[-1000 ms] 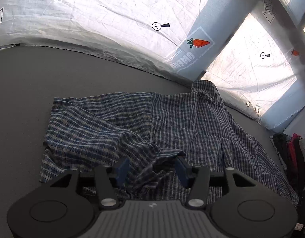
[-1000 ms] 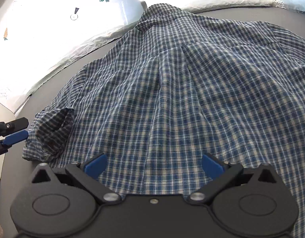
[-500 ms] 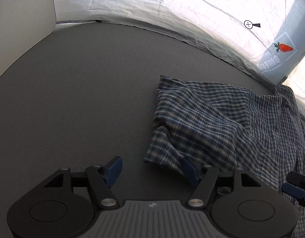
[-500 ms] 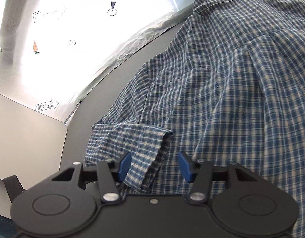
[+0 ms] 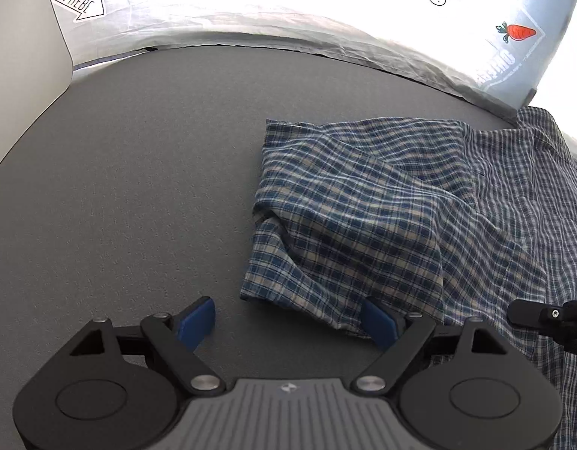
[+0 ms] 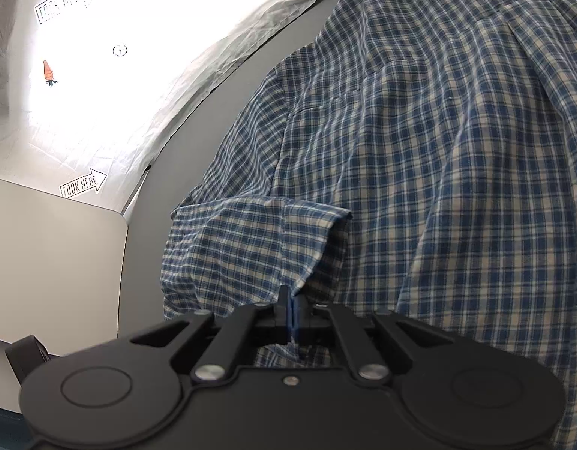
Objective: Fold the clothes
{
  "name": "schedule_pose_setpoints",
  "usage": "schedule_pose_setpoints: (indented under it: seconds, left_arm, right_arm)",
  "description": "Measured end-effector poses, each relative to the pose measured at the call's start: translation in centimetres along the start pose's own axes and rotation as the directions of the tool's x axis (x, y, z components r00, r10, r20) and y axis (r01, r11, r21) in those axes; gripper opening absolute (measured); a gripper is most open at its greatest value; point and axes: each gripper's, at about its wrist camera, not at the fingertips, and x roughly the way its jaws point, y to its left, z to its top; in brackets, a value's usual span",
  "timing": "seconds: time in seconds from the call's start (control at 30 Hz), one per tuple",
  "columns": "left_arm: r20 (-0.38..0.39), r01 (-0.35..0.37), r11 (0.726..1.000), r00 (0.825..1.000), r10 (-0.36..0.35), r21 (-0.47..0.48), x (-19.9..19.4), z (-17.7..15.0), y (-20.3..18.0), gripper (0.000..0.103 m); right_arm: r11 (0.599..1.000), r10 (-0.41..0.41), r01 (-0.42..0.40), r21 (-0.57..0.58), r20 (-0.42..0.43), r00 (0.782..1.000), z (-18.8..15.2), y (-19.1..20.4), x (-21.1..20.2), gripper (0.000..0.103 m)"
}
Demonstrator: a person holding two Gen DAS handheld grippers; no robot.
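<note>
A blue and white checked shirt [image 5: 382,225] lies spread on the grey table [image 5: 138,187], one sleeve folded over toward its left edge. My left gripper [image 5: 288,318] hovers low at that sleeve's near corner, its jaws opening. The cloth's edge lies between the fingers, close to the right pad [image 5: 378,322], and is not pressed. In the right wrist view the shirt [image 6: 457,150] fills the right side. My right gripper [image 6: 290,309] is shut on the hem of the folded sleeve [image 6: 251,243]. A black part of that gripper [image 5: 547,318] shows at the left view's right edge.
A white crinkled tent wall [image 5: 251,0] with arrow and carrot stickers curves round the table's far side. A plain white panel [image 6: 56,262] stands at the table's left end. Bare grey table surface stretches left of the shirt.
My left gripper let go of the bunched cloth, swung left to the sleeve's end, sank and widened. My right gripper moved left across the shirt to the sleeve hem and closed on it.
</note>
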Motion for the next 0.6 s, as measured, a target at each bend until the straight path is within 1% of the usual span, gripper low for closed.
schedule_pose_setpoints:
  seconds: [0.17, 0.3, 0.47, 0.6]
  left_arm:
    - [-0.04, -0.003, 0.998, 0.999, 0.001, -0.055, -1.1, -0.6, -0.4, 0.086]
    - [-0.045, -0.017, 0.999, 0.999, 0.014, -0.049, -3.2, -2.4, -2.2, 0.086]
    - [-0.056, -0.032, 0.999, 0.998, 0.03, -0.036, -6.2, -5.2, -5.5, 0.086]
    - [-0.065, -0.057, 0.998, 0.996, 0.056, -0.024, -8.2, -7.7, -8.5, 0.086]
  right_arm:
    - [0.999, 0.033, -0.034, 0.013, 0.048, 0.998, -0.6, -0.5, -2.7, 0.001]
    - [0.996, 0.068, -0.072, 0.05, 0.088, 0.994, -1.4, -1.9, -5.6, 0.001]
    - [0.998, 0.057, -0.061, 0.027, 0.136, 0.989, -2.2, -4.2, -10.1, 0.001]
    - [1.0, 0.027, -0.026, -0.009, 0.167, 0.986, -2.3, -6.1, -14.1, 0.001]
